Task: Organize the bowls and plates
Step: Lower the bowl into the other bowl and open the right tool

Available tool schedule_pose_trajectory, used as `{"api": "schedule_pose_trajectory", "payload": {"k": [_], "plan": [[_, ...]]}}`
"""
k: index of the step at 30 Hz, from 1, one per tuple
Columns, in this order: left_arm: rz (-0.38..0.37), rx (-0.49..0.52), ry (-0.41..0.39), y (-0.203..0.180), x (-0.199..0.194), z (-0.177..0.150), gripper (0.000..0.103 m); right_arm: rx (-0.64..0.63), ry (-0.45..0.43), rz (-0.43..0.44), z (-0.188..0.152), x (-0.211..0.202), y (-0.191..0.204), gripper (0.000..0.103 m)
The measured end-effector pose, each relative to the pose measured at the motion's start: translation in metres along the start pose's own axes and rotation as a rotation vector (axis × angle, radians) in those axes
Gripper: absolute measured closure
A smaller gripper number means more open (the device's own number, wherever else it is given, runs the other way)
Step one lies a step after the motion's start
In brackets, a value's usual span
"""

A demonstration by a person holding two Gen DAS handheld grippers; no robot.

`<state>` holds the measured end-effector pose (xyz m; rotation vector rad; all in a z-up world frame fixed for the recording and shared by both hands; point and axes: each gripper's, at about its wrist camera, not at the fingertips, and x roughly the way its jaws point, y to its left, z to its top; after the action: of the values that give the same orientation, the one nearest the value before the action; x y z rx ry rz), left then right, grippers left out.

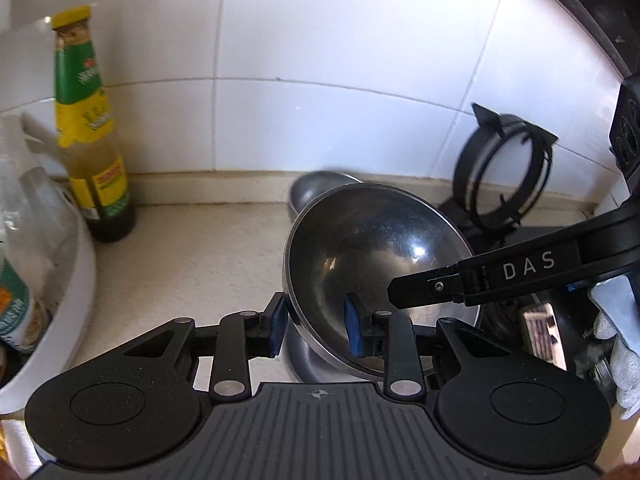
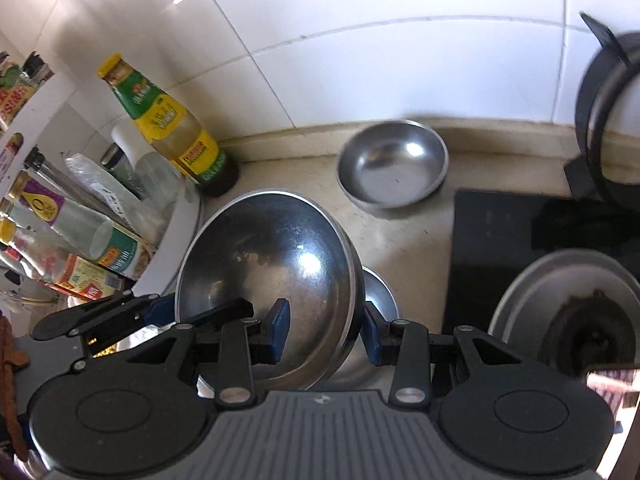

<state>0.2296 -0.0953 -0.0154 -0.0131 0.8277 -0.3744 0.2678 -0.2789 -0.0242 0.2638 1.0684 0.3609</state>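
Both tools grip the large steel bowl by its rim, tilted above the counter: left tool, right tool. It is empty. A smaller empty bowl sits by the wall; another beneath is mostly hidden.

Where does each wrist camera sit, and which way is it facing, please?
Left wrist: on the left gripper, angled down toward the white tiled wall; its jaws straddle the large shiny steel bowl at the rim; the other tool's black finger enters from the right.
Right wrist: on the right gripper, angled down likewise; its jaws straddle that bowl's opposite rim.
Shared: the bowl, the yellow-capped sauce bottle, the small steel dish by the wall.
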Motion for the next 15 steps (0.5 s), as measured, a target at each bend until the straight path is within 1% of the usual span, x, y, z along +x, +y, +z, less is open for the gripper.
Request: {"api": "schedule_pose_trajectory", "payload": {"k": [6,11,13,15], "plan": [[-0.009,0.018,0.038,-0.003,0.011,-0.005,0.066,0.025,0.039,-0.01,-0.009,0.01,-0.011,0.05],[-0.011,0.03,0.055,-0.005,0.015,-0.01,0.066,0.005,0.066,-0.029,-0.013,0.02,-0.012,0.049],[-0.016,0.029,0.071,-0.003,0.021,-0.011,0.066,0.006,0.084,-0.042,-0.012,0.025,-0.014,0.049],[-0.01,0.025,0.087,0.0,0.026,-0.012,0.066,-0.014,0.077,-0.076,-0.011,0.025,-0.016,0.049]]}}
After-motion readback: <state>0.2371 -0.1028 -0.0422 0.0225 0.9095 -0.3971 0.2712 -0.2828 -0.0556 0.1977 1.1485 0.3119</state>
